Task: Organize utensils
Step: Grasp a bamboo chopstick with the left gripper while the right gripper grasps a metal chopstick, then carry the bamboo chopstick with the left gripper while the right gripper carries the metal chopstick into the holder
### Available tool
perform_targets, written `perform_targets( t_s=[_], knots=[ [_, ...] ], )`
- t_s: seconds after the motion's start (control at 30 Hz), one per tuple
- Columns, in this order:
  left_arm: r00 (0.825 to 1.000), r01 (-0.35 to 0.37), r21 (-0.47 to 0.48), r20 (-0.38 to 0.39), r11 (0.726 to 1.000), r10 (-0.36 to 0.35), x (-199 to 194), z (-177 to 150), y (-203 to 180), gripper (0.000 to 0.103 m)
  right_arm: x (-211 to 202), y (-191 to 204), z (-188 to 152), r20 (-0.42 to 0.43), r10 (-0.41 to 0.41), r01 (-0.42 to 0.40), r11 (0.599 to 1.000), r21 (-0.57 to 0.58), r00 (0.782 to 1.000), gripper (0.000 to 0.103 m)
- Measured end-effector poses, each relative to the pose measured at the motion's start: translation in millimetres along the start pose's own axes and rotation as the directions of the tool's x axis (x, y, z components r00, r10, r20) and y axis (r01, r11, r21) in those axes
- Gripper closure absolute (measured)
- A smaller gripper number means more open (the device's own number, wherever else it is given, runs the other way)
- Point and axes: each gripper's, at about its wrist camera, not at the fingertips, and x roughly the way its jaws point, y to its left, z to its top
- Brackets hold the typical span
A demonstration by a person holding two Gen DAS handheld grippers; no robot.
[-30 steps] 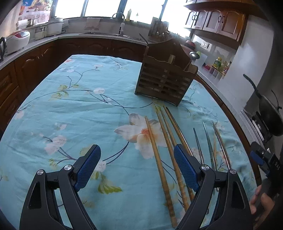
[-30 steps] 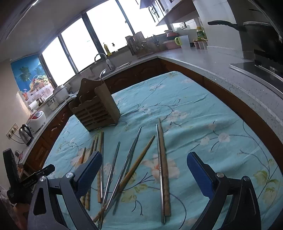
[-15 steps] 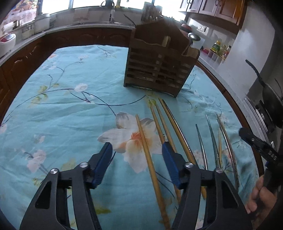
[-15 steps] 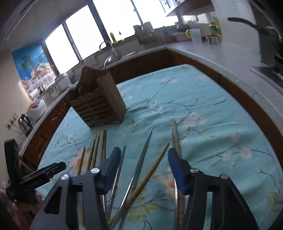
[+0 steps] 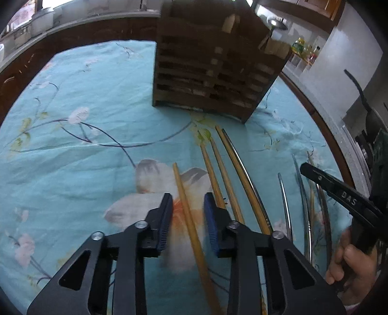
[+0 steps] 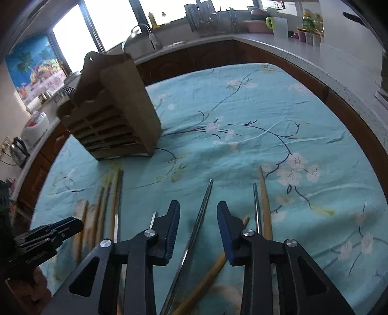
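Observation:
Several wooden and metal chopsticks lie on a teal floral tablecloth [image 5: 72,150] in front of a brown wooden utensil holder [image 5: 213,70], which also shows in the right wrist view [image 6: 114,116]. My left gripper [image 5: 188,206] is open, low over the cloth, its jaws on either side of one wooden chopstick [image 5: 184,196] without touching it. My right gripper [image 6: 198,214] is open, its jaws on either side of a metal chopstick [image 6: 202,213]. A wooden chopstick [image 6: 265,203] and a metal one [image 6: 256,206] lie just right of it.
More wooden chopsticks [image 5: 223,174] and metal ones [image 5: 286,201] lie between the two grippers. Dark wooden cabinets and a grey counter [image 6: 303,55] ring the table. A sink and dish rack [image 6: 213,19] stand at the back. A pan [image 5: 363,101] sits on the stove at right.
Both grippers have moved forward and down toward the chopsticks, and their jaws have narrowed from wide open to a small gap around one chopstick each.

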Motion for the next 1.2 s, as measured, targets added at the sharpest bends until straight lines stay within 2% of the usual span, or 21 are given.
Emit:
perform_targets(
  t_s=[0.1, 0.2, 0.3, 0.37, 0.5, 0.7, 1.03, 1.2],
  knots=[
    [1.000, -0.018, 0.022, 0.008, 1.000, 0.018, 2, 1, -5, 0.085, 16, 5, 2, -0.046, -0.026, 0.025, 0.999, -0.024, 0.999, 0.082],
    [1.000, -0.007, 0.030, 0.002, 1.000, 0.007, 5, 3, -7, 0.096, 20, 12, 2, -0.029, -0.068, 0.066, 0.996, -0.065, 0.997, 0.084],
    [1.000, -0.001, 0.043, 0.007, 0.999, 0.000, 5, 3, -7, 0.097, 23, 13, 4, -0.022, -0.084, 0.082, 0.994, -0.073, 0.996, 0.093],
    [1.000, 0.000, 0.052, 0.015, 0.999, -0.001, 4, 1, -7, 0.097, 23, 11, 4, -0.020, -0.078, 0.077, 0.995, -0.068, 0.997, 0.095],
    [0.999, 0.026, 0.043, 0.020, 0.999, -0.027, 0, 0, -5, 0.098, 18, 2, 2, -0.027, -0.010, 0.010, 1.000, -0.001, 1.000, 0.098],
    [0.992, 0.089, 0.028, 0.091, 0.996, -0.091, -38, -4, 0, 0.098, -16, 10, 1, 0.031, 0.073, -0.074, 0.997, 0.029, 0.997, 0.098],
    [0.956, 0.178, 0.017, 0.234, 0.984, -0.177, -117, -12, 5, 0.098, -88, 29, 0, 0.147, 0.153, -0.155, 0.988, 0.000, 0.977, 0.098],
    [0.937, 0.194, 0.038, 0.289, 0.980, -0.197, -147, -14, 5, 0.098, -114, 34, -1, 0.191, 0.190, -0.192, 0.981, -0.006, 0.963, 0.098]
  ],
)
